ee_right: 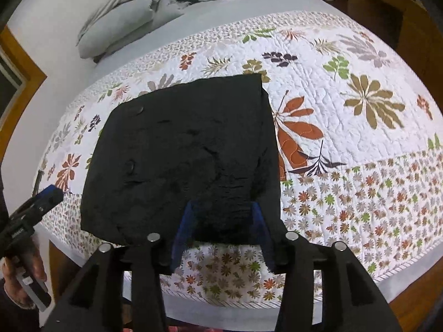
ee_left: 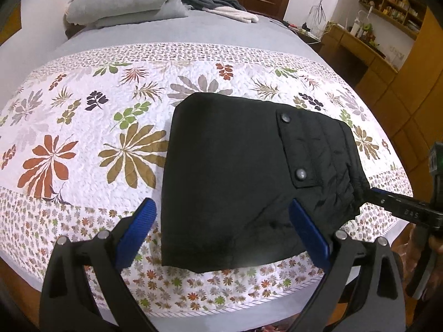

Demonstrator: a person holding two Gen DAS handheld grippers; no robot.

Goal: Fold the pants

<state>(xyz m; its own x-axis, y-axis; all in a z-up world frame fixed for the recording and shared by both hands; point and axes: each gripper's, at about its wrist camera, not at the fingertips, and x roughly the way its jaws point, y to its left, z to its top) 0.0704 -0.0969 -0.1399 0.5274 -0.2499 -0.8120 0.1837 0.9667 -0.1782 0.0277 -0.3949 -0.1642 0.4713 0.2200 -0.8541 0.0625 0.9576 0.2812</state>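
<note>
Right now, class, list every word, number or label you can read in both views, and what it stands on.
Nothing reads with certainty.
Black right gripper, arm: raised characters, perhaps "S42", unsure.
Black left gripper, body: pale print, too blurred.
Wooden wall shelf: item labels too small.
</note>
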